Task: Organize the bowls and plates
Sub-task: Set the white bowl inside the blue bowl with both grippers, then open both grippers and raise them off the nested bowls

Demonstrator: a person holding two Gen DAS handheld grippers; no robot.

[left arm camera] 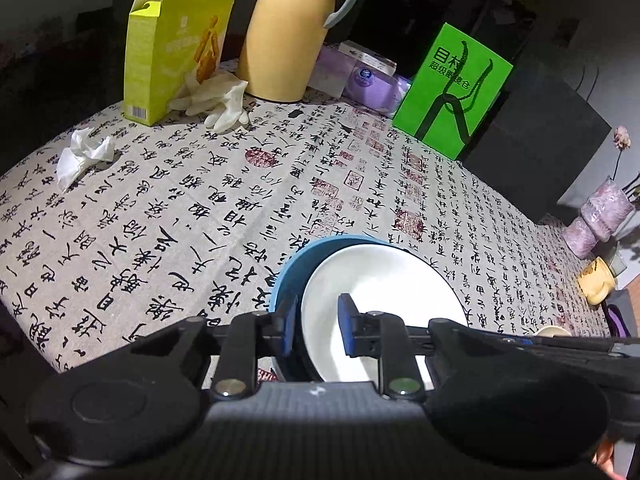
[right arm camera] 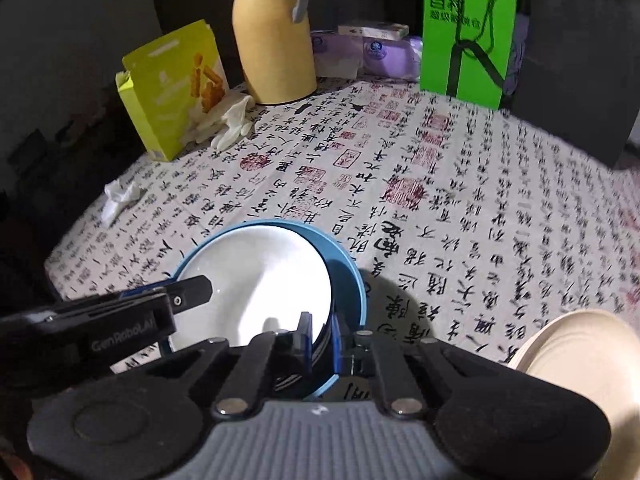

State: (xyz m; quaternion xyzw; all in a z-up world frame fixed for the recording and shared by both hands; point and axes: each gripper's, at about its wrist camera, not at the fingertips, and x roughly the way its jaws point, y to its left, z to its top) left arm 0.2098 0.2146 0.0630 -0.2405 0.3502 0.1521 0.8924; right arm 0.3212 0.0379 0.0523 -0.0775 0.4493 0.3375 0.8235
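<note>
Both grippers clenched on near rim of stack: left gripper (left arm camera: pixel 318 330) pinches round white ceramic plate (left arm camera: pixel 380 304), right gripper (right arm camera: pixel 322 340) pinches round blue bowl (right arm camera: pixel 352 276) wall. Stack near front edge of calligraphy-print tablecloth (left arm camera: pixel 200 200). Risks: uneven lift tilts stack, plate slides out; beige plate (right arm camera: pixel 580 352) just beside could get knocked

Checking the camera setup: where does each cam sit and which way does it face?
Left wrist: sits on the left gripper, looking forward and down along its fingers at the white bowl inside the blue bowl; its own fingers straddle the rims.
Right wrist: sits on the right gripper, facing the same stack from the opposite rim; its own fingers and the left gripper show, with a cream plate at right.
Shared: both bowls, the yellow jug, the green bag and the tablecloth.
</note>
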